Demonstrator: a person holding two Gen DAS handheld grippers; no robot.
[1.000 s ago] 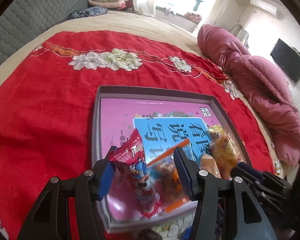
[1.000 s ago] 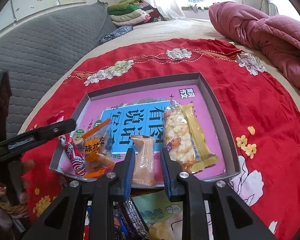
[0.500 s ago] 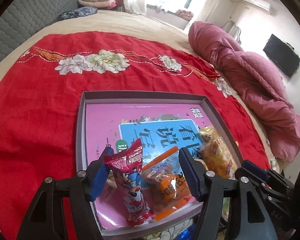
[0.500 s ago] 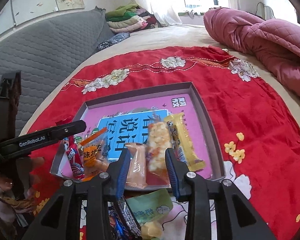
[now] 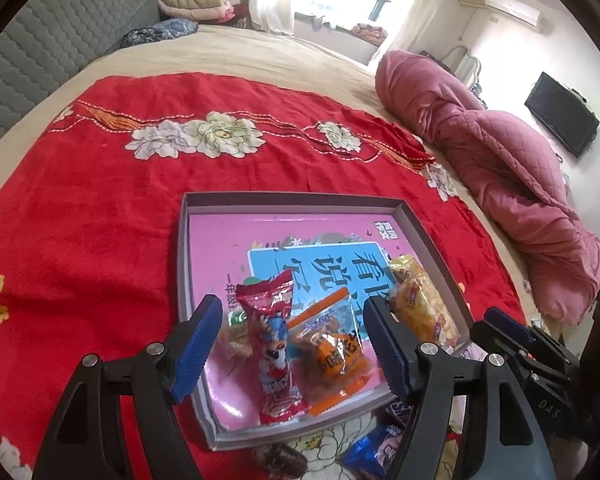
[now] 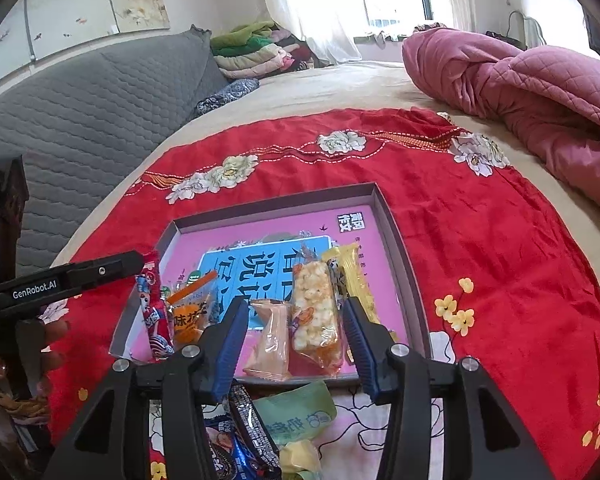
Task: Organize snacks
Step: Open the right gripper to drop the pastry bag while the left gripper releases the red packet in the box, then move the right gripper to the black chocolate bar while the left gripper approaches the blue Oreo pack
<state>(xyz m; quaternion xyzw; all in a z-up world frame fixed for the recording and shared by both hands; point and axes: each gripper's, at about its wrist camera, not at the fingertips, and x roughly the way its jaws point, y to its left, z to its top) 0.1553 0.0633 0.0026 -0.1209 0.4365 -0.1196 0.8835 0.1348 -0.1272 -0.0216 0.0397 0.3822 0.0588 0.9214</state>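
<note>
A shallow grey tray (image 5: 185, 264) with a pink and blue printed bottom lies on the red flowered cloth. At its near edge lie a red packet (image 5: 277, 346), an orange packet (image 5: 334, 358) and a yellow popcorn packet (image 5: 420, 308). My left gripper (image 5: 294, 342) hangs just above the red and orange packets, its jaws opening and the pads clear of both. In the right wrist view a peach packet (image 6: 270, 338) and the popcorn packet (image 6: 314, 316) lie between the opening jaws of my right gripper (image 6: 294, 342), untouched. A yellow bar (image 6: 354, 280) lies beside them.
Loose snacks lie on the cloth in front of the tray: a green packet (image 6: 296, 412) and dark blue packets (image 6: 236, 440). A pink quilt (image 6: 540, 92) is heaped at the right. A grey padded headboard (image 6: 80, 112) runs along the left. Folded clothes (image 6: 256, 54) are stacked at the back.
Both grippers have opened and risen a little. The red packet, upright between the left pads before, now lies in the tray. The peach packet has been let go by the right gripper.
</note>
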